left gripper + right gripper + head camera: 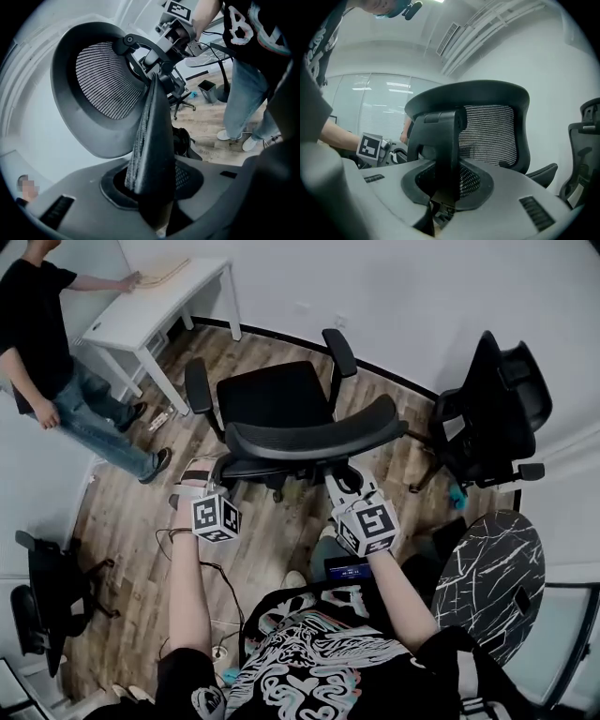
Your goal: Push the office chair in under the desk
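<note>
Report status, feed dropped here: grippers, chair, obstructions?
Left gripper, right gripper both clamped on office chair backrest. Chair not yet under desk. Person standing beside desk.

Left gripper point(152, 190) clamped on the office chair point(154, 140), seen along the jaws.

Both grey jaws sit at six o'clock, closed on the thin black edge of the chair's back, which rises upright from between them with mesh showing at either side. Oval mesh panel point(105, 77) in a black rim at ten o'clock, tilted. Right gripper point(174, 40) with marker cube point(178, 6) at twelve to one o'clock, on the chair's rear frame. Legs in jeans point(243, 93) at three o'clock, white shoes point(225, 135) at four, on wooden floor point(206, 117). Castor base point(183, 96) and small dark box point(206, 89) near centre right. White wall point(28, 117) at nine o'clock.
</note>
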Demonstrator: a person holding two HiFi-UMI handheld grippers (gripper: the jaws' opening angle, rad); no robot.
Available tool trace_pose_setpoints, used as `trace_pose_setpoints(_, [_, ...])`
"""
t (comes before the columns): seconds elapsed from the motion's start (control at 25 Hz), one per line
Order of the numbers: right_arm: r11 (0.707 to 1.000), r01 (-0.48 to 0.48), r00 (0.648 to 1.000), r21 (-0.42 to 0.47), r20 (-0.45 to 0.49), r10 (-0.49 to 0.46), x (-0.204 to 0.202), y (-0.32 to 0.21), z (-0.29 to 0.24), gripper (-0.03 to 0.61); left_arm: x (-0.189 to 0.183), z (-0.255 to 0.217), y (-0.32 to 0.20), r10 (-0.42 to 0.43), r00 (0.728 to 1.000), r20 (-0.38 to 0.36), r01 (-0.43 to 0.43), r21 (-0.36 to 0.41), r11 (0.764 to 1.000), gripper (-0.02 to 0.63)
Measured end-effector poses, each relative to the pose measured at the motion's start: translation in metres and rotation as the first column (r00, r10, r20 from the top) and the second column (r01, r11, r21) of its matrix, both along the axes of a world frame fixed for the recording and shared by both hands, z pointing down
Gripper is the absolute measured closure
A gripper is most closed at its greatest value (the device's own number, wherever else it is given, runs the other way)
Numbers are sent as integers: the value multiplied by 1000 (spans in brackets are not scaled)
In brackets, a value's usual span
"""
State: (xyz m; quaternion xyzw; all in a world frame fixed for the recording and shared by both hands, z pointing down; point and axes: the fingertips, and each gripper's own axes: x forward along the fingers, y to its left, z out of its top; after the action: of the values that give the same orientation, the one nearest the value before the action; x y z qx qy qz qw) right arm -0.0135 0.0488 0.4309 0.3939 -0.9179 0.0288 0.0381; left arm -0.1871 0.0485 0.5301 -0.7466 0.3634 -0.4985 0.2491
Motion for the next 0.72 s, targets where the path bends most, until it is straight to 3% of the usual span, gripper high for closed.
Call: trace_pose_setpoints(0.72, [998, 69, 998, -10, -13, -69, -22, -43, -2, 508, -21, -1, -50, -34, 999, -7, 34, -5, 999, 442])
